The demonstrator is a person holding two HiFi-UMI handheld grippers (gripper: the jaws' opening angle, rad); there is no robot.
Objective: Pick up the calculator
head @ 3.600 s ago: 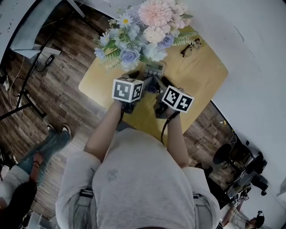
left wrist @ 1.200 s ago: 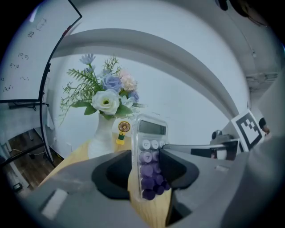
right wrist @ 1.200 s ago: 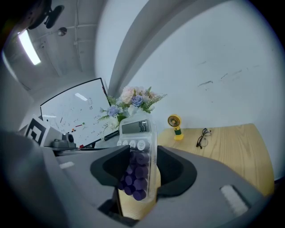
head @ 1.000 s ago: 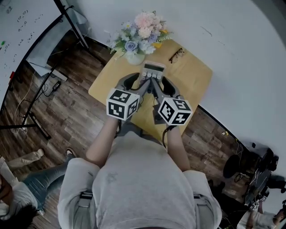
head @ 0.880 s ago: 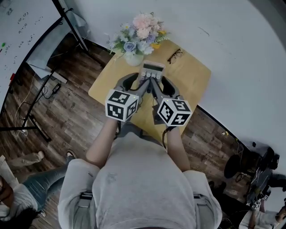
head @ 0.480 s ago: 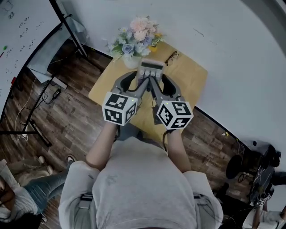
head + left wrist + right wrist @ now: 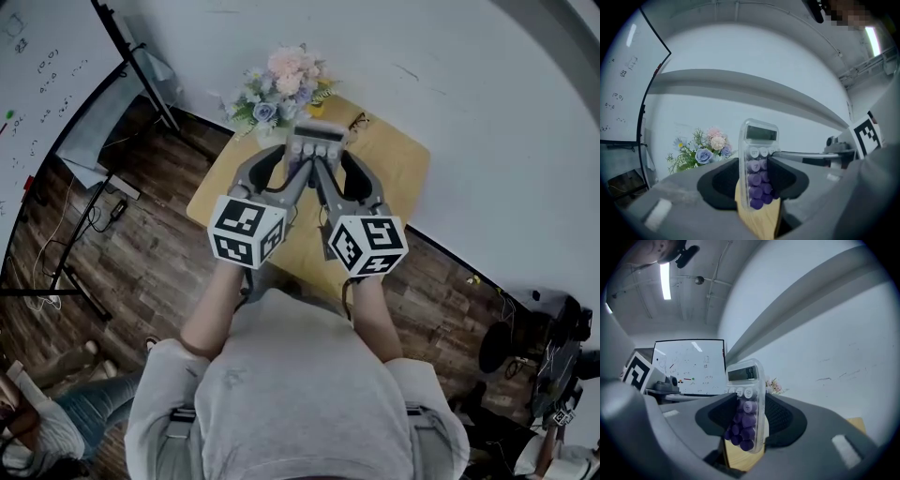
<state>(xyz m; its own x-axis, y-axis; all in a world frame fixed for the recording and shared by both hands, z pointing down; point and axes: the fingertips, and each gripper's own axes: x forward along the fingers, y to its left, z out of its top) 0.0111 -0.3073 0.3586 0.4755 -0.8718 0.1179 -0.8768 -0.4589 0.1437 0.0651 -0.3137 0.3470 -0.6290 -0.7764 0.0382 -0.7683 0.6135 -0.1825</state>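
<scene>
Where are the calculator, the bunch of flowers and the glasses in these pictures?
calculator [image 7: 757, 177]: left gripper view, on its purple keys.
bunch of flowers [image 7: 286, 66]: head view, on the pink blooms.
glasses [image 7: 359, 119]: head view, on the dark frame.

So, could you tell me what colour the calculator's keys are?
Calculator keys are purple, top row white; left gripper view.

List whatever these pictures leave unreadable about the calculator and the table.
- Head view: the left gripper and the right gripper cover most of the calculator; its key print is too small.
- Left gripper view: the jaws hide the calculator's lower end.
- Right gripper view: the display digits are too blurred to read.
- Head view: the grippers hide the table's near edge; the glasses are too small for detail.
</scene>
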